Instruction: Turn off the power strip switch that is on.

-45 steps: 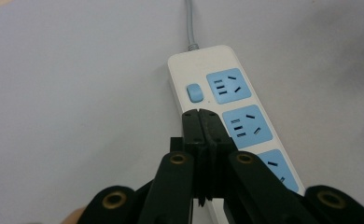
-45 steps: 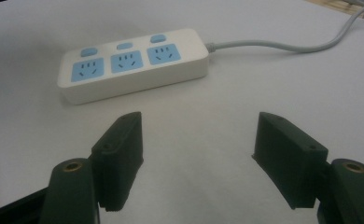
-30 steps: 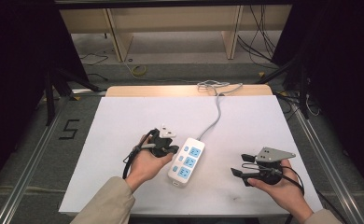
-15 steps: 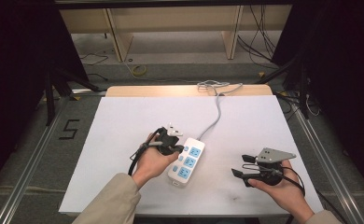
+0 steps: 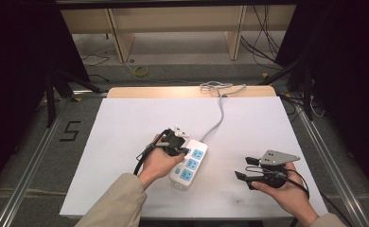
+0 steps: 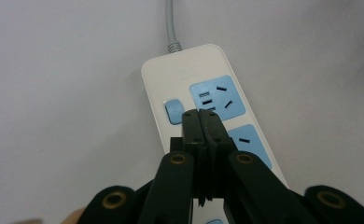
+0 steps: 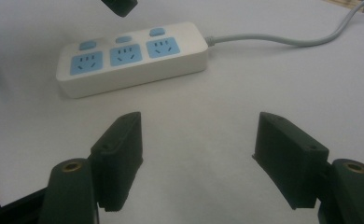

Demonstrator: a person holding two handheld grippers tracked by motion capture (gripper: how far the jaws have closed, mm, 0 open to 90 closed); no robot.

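The power strip [image 5: 189, 163] is seen lying near the middle of the white tabletop [image 5: 126, 123], its cord [image 5: 219, 115] trailing away. The left gripper [image 6: 201, 114] is held pressed shut, empty, right over the strip's switch [image 6: 173, 110]. The right gripper [image 7: 198, 140] is held wide apart, empty, well clear.

Bright, even light from above on the white table [image 5: 126, 142]; dark, dim surroundings at both sides; soft, weak shadows under the power strip [image 7: 133, 58]; slightly grainy, mild blur on near black parts; no strong glare.
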